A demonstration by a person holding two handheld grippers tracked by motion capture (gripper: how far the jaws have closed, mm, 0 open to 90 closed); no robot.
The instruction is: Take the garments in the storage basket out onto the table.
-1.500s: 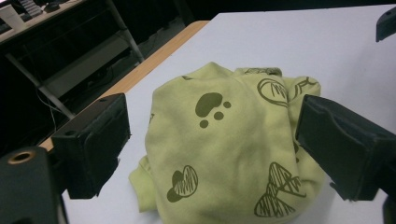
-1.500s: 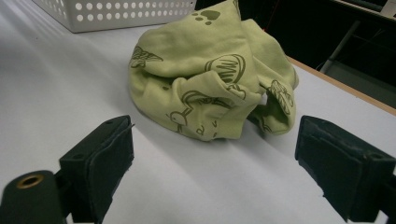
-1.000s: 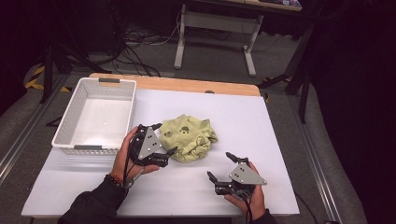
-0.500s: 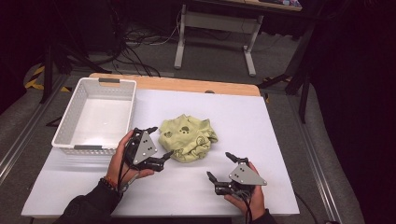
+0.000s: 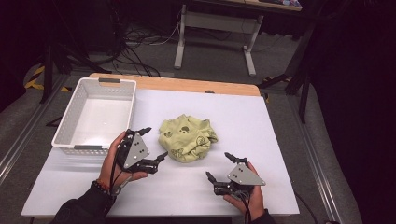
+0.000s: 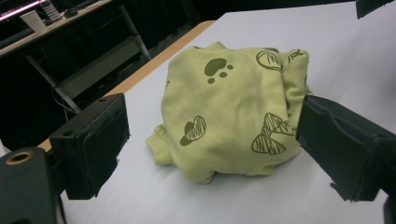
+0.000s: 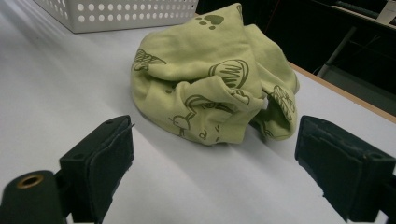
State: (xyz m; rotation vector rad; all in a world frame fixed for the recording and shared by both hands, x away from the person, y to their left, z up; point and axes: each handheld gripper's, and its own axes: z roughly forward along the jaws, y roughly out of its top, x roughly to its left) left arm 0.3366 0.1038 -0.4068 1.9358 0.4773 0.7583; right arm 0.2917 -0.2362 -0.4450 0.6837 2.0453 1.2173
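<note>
A crumpled pale green cloth (image 5: 187, 138) with dark paw, heart and bow prints lies in a heap on the white table top (image 5: 233, 116). My left gripper (image 5: 154, 143) stands open just left of the heap, its jaws pointing at it without touching. From the left gripper view the cloth (image 6: 233, 107) sits a little beyond the two black pads (image 6: 95, 140), apart from them. My right gripper (image 5: 218, 165) is open near the table's front right, short of the cloth (image 7: 212, 77), with nothing between its jaws.
A white perforated basket (image 5: 95, 116) stands empty at the table's left, just behind my left hand; its wall (image 7: 126, 14) also shows in the right gripper view. A wooden strip (image 5: 187, 84) edges the table's far side. Beyond it are floor cables and a metal stand (image 5: 215, 28).
My left gripper has drawn back to the left, away from the cloth heap, by a small amount. The right gripper and the cloth have stayed where they were.
</note>
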